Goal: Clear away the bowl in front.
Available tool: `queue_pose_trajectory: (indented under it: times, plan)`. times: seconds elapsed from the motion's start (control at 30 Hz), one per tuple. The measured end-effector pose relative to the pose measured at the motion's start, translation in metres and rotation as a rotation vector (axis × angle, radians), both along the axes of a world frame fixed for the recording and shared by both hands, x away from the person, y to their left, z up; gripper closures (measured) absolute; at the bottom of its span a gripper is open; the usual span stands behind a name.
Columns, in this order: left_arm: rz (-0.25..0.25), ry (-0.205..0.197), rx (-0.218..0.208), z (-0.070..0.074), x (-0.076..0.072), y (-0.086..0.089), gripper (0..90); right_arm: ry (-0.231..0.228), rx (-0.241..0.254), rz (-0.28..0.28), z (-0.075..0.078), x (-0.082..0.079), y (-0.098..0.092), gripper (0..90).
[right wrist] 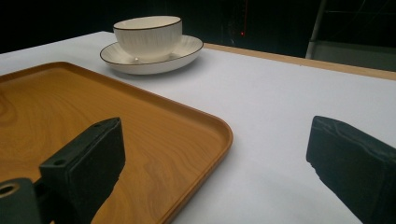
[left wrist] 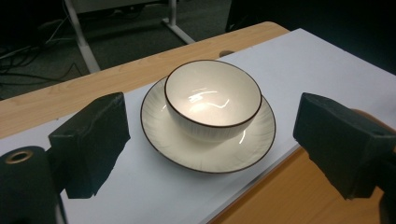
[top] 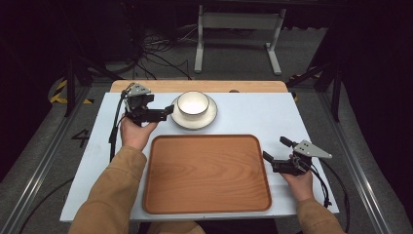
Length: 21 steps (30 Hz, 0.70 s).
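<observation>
Bowl [top: 193, 103] sits in saucer [top: 210, 117] at desk [top: 253, 114] far side, beyond tray [top: 206, 173]. Left gripper [top: 165, 113] just beside saucer's left rim, jaws spread, nothing between. Right gripper [top: 275, 150] at tray's right edge, jaws spread, empty.

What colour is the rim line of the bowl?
Dark brown, on a cream-white bowl; the left gripper view shows it best.

A white-topped table [top: 253, 117] carries a wooden tray [top: 206, 173] and a saucer [top: 209, 119]
</observation>
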<state>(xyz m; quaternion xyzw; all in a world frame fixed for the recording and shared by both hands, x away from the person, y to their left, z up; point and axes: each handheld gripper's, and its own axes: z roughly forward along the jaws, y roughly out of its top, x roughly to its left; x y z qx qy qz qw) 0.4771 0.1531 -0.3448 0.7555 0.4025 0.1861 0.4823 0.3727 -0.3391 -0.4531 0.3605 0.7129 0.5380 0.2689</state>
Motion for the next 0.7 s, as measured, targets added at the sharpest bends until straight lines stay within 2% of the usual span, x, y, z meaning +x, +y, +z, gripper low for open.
queue_pose_trajectory:
  times: [0.23,0.33,0.7]
  plan:
    - [0.007,0.024,0.012,0.003,0.014,-0.013,13.8,0.002,0.004,0.000,0.000,0.000,0.000,5.0]
    - [0.003,0.022,0.033,0.003,0.021,-0.016,13.9,0.003,0.004,0.001,0.000,0.000,0.000,5.0]
    - [0.019,0.054,0.029,0.001,0.042,-0.030,13.8,0.007,0.000,0.005,0.000,-0.001,0.000,4.9]
